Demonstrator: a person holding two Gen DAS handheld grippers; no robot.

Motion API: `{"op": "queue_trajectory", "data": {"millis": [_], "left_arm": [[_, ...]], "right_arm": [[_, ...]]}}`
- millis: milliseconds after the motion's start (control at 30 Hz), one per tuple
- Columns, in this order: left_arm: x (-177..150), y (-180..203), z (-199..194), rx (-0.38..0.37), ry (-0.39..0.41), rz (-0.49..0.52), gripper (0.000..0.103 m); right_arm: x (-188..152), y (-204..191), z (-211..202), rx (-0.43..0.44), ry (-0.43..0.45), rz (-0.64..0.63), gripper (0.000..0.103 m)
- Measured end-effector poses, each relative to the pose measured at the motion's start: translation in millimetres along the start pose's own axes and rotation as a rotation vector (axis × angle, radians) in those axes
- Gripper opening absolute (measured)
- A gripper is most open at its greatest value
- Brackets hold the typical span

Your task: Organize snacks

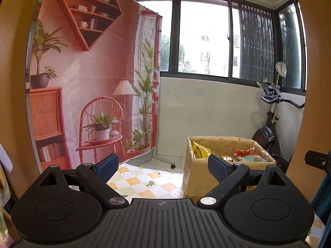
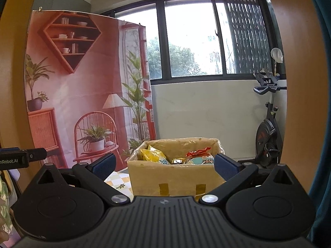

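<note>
Dead ahead of our right gripper [image 2: 163, 162], fingers spread wide and empty, the cardboard box [image 2: 173, 175] of snacks sits on the checkered surface [image 2: 115, 180], off right of our equally wide left gripper [image 1: 163, 163], so right looks nearer.

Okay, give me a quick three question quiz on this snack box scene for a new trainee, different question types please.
1. True or false: the left claw is shut on a snack.
2. What holds the snacks? A) cardboard box B) wire basket C) drawer
3. Fill in: the packet at the box's left side is ____ in colour.

Key: 1 false, both the left and right claw are open and empty. 2 A, the cardboard box. 3 yellow, the yellow packet.
</note>
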State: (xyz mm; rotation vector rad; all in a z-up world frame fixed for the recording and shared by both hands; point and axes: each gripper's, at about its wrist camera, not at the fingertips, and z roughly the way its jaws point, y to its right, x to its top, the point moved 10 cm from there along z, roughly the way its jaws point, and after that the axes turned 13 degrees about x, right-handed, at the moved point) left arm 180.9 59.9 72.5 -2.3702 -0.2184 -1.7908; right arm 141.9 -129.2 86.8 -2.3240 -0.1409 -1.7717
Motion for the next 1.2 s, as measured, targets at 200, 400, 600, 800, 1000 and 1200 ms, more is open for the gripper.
{"op": "queue_trajectory", "data": {"millis": [200,400,600,800,1000,1200], "left_arm": [[-2.5,0.6,1.8,0.006,-0.005,0.005,0.095],[-0.6,0.0,2.6,0.008,-0.009,0.004,0.095],[-1.8,1.2,2.1,0.014,-0.011,0.007,0.095],[-1.7,1.3,2.0,0.013,-0.012,0.007,0.095],[-1.8,2.0,2.2,0.003,-0.012,0.01,0.095],[-2.6,-0.5,3.6,-0.002,-0.013,0.014,0.095]], "right_arm": [[-1.1,6.1,0.7,-0.01,-0.004,0.012,0.103],[-1.8,6.5,1.9,-0.015,-0.008,0.009,0.103],[-2.2,6.4,2.1,-0.011,-0.007,0.007,0.103],[-3.8,8.2,0.9,-0.014,-0.004,0.006,0.103],[-5.9,8.6,0.5,-0.022,-0.006,0.006,0.103],[-8.3,7.2,3.3,-0.024,-0.013,0.008,0.103]]}}
